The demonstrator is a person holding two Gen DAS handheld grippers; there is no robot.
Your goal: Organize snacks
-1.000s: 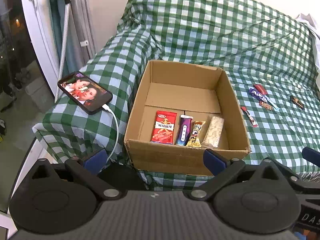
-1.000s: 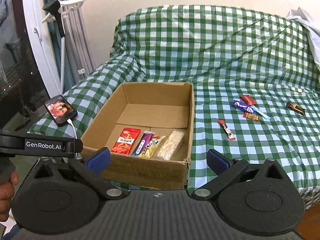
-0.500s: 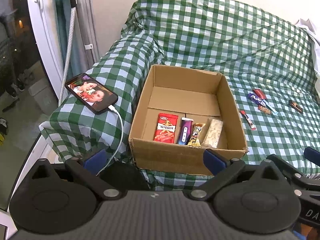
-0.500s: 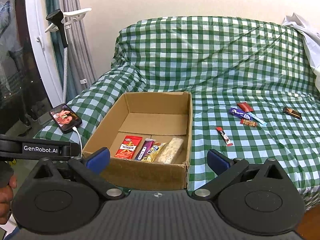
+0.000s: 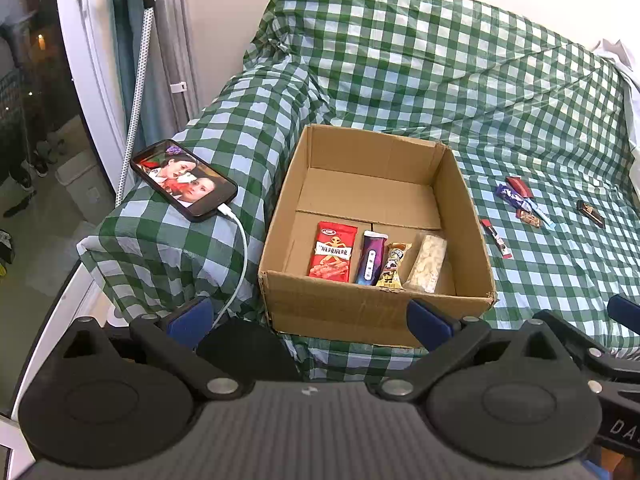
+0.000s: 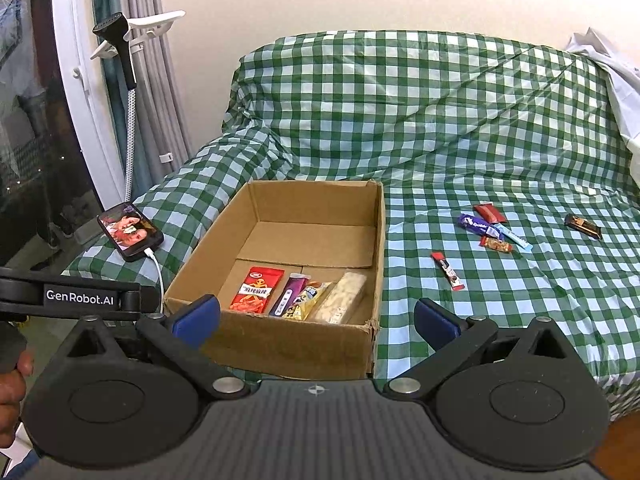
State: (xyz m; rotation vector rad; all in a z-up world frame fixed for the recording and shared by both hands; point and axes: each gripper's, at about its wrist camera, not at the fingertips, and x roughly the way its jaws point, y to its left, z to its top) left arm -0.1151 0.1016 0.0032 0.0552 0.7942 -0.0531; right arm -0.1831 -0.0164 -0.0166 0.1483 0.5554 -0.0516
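An open cardboard box (image 5: 472, 240) (image 6: 376, 240) sits on a green checked bed. Inside lie a red snack pack (image 5: 333, 251) (image 6: 256, 289), a purple bar (image 5: 371, 258) (image 6: 290, 294), a yellow candy (image 5: 394, 266) and a pale nougat bar (image 5: 427, 263) (image 6: 340, 297). Loose snacks lie on the bed to the right: a thin red stick (image 5: 496, 238) (image 6: 447, 271), a purple bar (image 6: 478, 226), a red packet (image 6: 489, 213), a small brown bar (image 6: 496, 245) and a dark bar (image 5: 591, 213) (image 6: 583, 226). My left gripper (image 5: 308, 316) and right gripper (image 6: 316, 316) are open and empty, held back before the box.
A phone (image 5: 184, 180) (image 6: 130, 237) with a lit screen lies on the bed's left corner, with a white cable (image 5: 240, 264) hanging down. A steamer hose (image 6: 130, 136), curtains and a glass door stand at the left. White cloth (image 6: 616, 80) lies at the far right.
Both grippers have drawn back and up from the bed, so the box and snacks look smaller and more of the wall shows. Nothing on the bed has moved.
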